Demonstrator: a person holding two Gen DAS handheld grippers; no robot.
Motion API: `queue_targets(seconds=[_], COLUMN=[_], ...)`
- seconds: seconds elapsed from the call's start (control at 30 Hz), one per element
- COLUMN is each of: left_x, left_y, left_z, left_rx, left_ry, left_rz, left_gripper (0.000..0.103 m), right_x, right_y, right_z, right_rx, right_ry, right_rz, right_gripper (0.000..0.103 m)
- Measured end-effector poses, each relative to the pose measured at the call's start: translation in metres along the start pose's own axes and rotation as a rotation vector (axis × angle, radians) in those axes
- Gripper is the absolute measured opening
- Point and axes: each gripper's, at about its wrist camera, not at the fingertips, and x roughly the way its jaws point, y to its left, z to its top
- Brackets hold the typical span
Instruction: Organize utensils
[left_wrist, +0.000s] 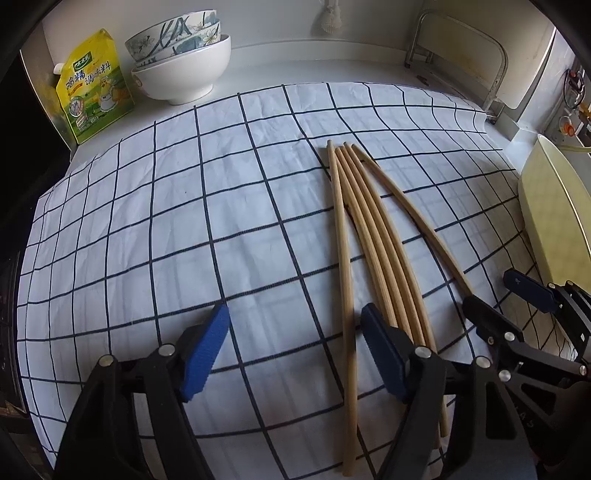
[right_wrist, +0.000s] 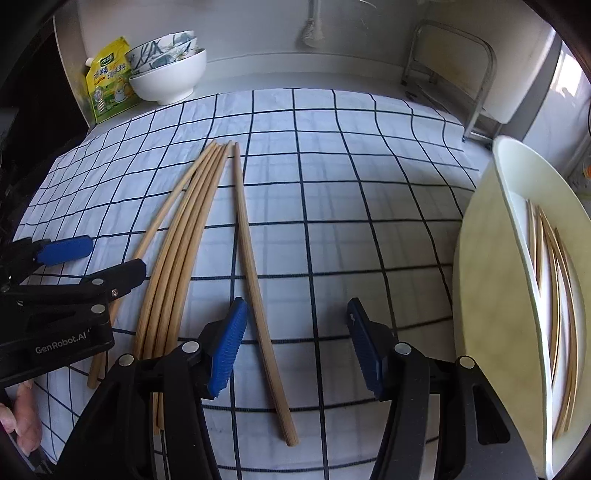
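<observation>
Five chopsticks on the checked cloth

Pale, slender wooden chopsticks lie lengthwise, tips pointing away, on the blue-gridded white cloth; left gripper and right gripper fingers apart, empty.

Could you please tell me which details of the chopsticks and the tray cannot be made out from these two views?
- Left wrist view: near ends of the chopsticks are hidden behind the left gripper and right gripper.
- Left wrist view: the tray is cut by the right edge; its contents are unseen.
- Right wrist view: chopsticks in the tray overlap; count unclear.
</observation>
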Motion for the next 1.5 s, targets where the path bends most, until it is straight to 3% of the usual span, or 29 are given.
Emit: queue_targets(seconds=[0.07, 0.1, 0.2, 0.27, 0.47, 0.63, 0.93, 1.2, 1.5], left_x=[-0.001, -0.001, -0.003, -0.003, -0.005, -0.021, -0.069, -0.099, -0.103], left_y=[-0.001, -0.002, -0.005, -0.007, -0.002, 0.002, -0.013, -0.087, -0.223], left_z=[0.001, 0.001, 0.003, 0.005, 0.007, 0.008, 0.024, 0.057, 0.085], left_rx=[0.004, 0.007, 0.023, 0.03, 0.022, 0.031, 0.064, 0.148, 0.323], left_ry=[-0.003, -0.005, -0.007, 0.002, 0.049, 0.051, -0.003, -0.073, -0.106], left_rz=[0.002, 0.002, -0.008, -0.021, -0.079, -0.083, -0.094, -0.193, -0.323], left_gripper=[0.058, 0.055, 0.033, 0.008, 0.007, 0.007, 0.007, 0.007, 0.007], right_x=[0.001, 0.002, 0.001, 0.001, -0.001, -0.017, -0.074, -0.117, -0.131], right_y=[0.003, 0.005, 0.016, 0.022, 0.014, 0.003, -0.012, -0.08, -0.199], right_z=[0.001, 0.002, 0.001, 0.002, 0.005, 0.008, 0.018, 0.013, -0.022], right_rx=[-0.015, -0.025, -0.069, -0.09, -0.009, 0.086, 0.117, 0.19, 0.363], right_ry=[-0.006, -0.01, -0.016, -0.016, 0.01, -0.001, -0.082, -0.146, -0.132], right_rz=[0.005, 0.016, 0.037, 0.044, 0.091, 0.148, 0.199, 0.121, -0.033], right_gripper=[0.051, 0.042, 0.019, 0.009, 0.006, 0.006, 0.006, 0.006, 0.006])
